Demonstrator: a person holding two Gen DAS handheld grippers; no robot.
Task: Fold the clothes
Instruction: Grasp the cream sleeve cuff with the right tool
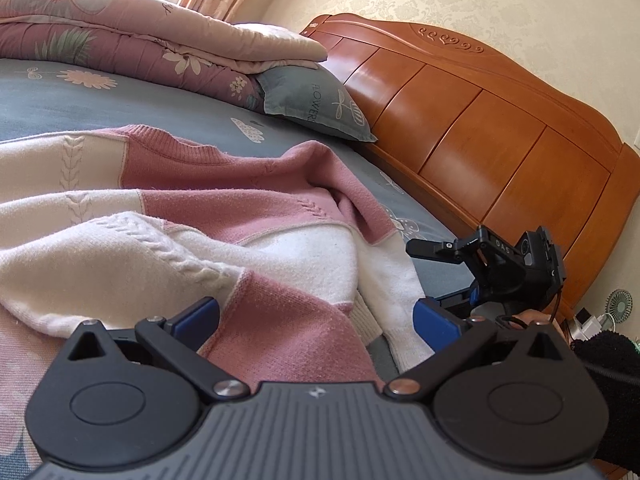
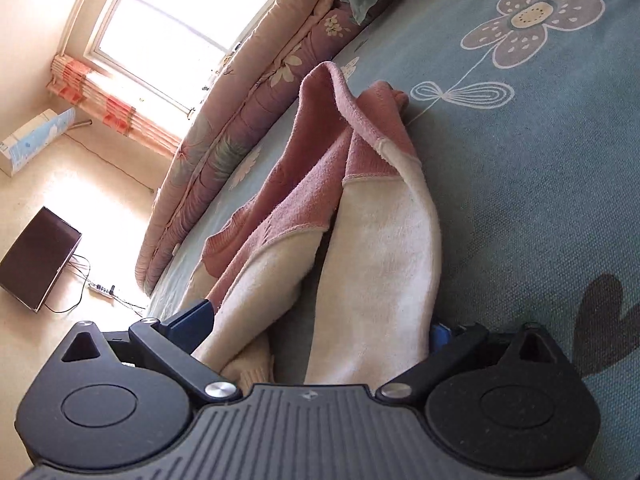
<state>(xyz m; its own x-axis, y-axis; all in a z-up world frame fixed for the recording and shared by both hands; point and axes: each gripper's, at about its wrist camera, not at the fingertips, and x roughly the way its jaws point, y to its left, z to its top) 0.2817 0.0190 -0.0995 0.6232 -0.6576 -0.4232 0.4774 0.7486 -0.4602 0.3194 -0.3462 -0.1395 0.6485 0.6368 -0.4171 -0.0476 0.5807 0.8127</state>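
Observation:
A pink and cream knit sweater [image 1: 248,216] lies rumpled on the grey-blue bedsheet [image 1: 120,108]. My left gripper [image 1: 316,320] is open, and its blue fingers [image 1: 200,316] straddle a pink and cream fold of the sweater's near edge. The right gripper [image 1: 448,276] shows at the sweater's right side, low over the sheet, with a hand behind it. In the right wrist view, my right gripper [image 2: 316,328] is open too. A cream sleeve [image 2: 380,264] of the sweater [image 2: 304,184] runs between its fingers, and its right finger [image 2: 440,334] is mostly hidden by the cloth.
A folded floral quilt [image 1: 132,36] and a grey pillow [image 1: 316,100] lie at the head of the bed, by the wooden headboard [image 1: 472,128]. Flower-printed sheet [image 2: 540,160] stretches right of the sweater. A dark screen [image 2: 38,258], cables and a window [image 2: 172,24] lie beyond the bed.

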